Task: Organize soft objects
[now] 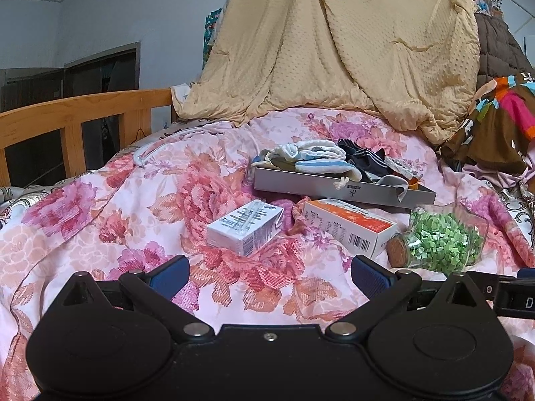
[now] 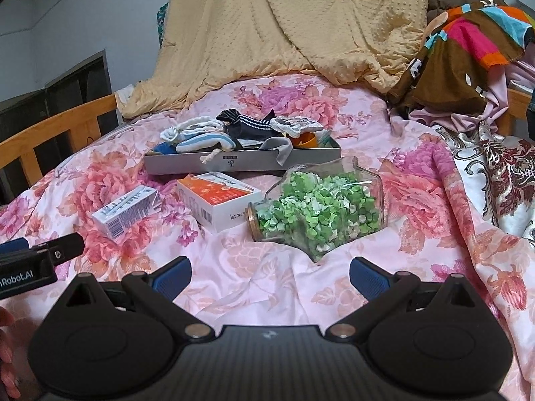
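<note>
A grey shallow box [image 1: 334, 188] [image 2: 244, 162] lies on the floral bedspread, filled with socks: a white and blue sock [image 1: 321, 163] [image 2: 204, 142], a dark striped sock [image 1: 364, 160] [image 2: 247, 123] and a grey sock [image 2: 281, 148] hanging over the box's front wall. My left gripper [image 1: 269, 272] is open and empty, low over the bedspread in front of the small boxes. My right gripper [image 2: 270, 272] is open and empty, just in front of the glass jar.
A white and blue carton [image 1: 244, 229] [image 2: 127, 212], an orange and white box [image 1: 351, 225] [image 2: 219, 200] and a glass jar of green paper pieces [image 1: 441, 237] [image 2: 317, 207] lie before the grey box. A beige quilt [image 1: 334, 43] is piled behind. A wooden rail [image 1: 77, 113] runs at left. Colourful clothes [image 2: 468, 50] lie at right.
</note>
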The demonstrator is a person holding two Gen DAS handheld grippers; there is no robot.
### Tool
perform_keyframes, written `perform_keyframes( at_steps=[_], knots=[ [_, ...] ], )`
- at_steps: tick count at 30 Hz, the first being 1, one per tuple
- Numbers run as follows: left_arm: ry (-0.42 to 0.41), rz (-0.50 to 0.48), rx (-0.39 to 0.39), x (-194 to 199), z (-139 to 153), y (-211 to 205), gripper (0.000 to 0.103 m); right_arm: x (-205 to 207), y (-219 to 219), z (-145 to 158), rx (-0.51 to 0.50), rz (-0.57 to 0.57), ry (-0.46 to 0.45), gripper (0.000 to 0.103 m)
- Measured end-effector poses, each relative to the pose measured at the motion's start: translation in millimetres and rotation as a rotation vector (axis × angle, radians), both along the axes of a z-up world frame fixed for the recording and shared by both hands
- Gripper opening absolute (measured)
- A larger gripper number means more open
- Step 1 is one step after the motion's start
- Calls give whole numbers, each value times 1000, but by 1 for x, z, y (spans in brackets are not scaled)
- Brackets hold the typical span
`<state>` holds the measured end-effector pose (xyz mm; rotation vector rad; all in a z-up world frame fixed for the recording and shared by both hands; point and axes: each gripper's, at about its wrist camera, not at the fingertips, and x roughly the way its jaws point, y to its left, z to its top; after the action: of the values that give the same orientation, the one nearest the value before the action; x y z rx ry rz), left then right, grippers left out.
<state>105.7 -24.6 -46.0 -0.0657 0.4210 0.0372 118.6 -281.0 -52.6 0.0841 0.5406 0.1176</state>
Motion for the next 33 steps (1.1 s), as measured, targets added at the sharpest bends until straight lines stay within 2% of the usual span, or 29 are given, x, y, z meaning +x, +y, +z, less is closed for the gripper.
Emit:
perform_keyframes(
  at_steps=[33],
  knots=[
    [8, 2, -1, 2, -1, 2, 102, 0, -1, 0, -1, 8, 4, 103]
  ],
)
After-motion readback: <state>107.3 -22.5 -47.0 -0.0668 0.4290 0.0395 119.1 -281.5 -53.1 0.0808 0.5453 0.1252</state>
